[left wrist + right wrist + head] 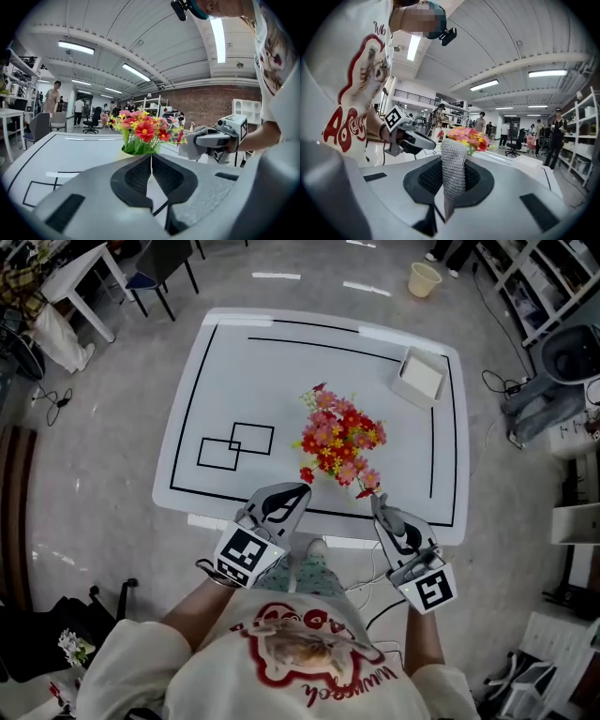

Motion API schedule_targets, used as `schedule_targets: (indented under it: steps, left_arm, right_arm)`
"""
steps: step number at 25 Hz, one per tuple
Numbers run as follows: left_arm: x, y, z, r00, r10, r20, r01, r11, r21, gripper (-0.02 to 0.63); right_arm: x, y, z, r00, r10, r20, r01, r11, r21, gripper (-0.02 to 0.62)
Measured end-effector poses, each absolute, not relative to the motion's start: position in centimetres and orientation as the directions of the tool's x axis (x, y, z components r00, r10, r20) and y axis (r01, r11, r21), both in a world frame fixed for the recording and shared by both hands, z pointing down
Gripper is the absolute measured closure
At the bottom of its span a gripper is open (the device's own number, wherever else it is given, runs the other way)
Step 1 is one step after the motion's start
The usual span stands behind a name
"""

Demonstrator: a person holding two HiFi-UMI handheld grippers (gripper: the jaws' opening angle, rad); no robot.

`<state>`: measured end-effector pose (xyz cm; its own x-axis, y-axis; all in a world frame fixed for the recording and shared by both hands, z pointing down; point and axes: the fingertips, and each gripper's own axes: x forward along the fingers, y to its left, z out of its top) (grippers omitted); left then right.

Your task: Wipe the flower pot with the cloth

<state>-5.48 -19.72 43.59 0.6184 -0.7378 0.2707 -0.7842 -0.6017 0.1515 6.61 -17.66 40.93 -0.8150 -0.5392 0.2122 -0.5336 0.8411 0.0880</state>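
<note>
A bunch of red, pink and yellow flowers [339, 442] stands in the middle of the white table [281, 362]. In the left gripper view the rim of its pale yellow pot [121, 153] shows just beyond the jaws. My left gripper [296, 491] is at the table's near edge, left of the flowers, shut with nothing in it. My right gripper [379, 503] is at the near edge on the flowers' right, shut on a grey knitted cloth [453, 168] that sticks up between its jaws. The same cloth [191, 146] hangs off the right gripper in the left gripper view.
A white tray [421, 376] lies at the table's far right corner. Black lines and two overlapping rectangles [234, 446] are drawn on the tabletop. On the floor beyond stand a yellow bucket [424, 278] and chairs at the far left [159, 268].
</note>
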Motion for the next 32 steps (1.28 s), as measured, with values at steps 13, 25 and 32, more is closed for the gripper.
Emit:
schedule_targets:
  steps: [13, 25, 32]
  left_arm:
    - [-7.2, -25.3, 45.9, 0.443, -0.831, 0.336, -0.897, -0.415, 0.155, 0.603]
    - [-7.1, -26.6, 46.3, 0.375, -0.860, 0.346, -0.927, -0.347, 0.141, 0.603]
    - [-6.9, -26.8, 46.3, 0.366, -0.861, 0.353, -0.931, -0.336, 0.146, 0.603]
  right_arm:
    - [4.0, -34.7, 43.1, -0.948, -0.257, 0.189, -0.240, 0.965, 0.106, 0.569]
    - [-3.6, -37.2, 44.9, -0.954, 0.230, 0.190, 0.226, 0.973, -0.044, 0.569]
    - [-5.4, -35.8, 46.0, -0.890, 0.404, 0.210, 0.393, 0.915, -0.093, 0.569]
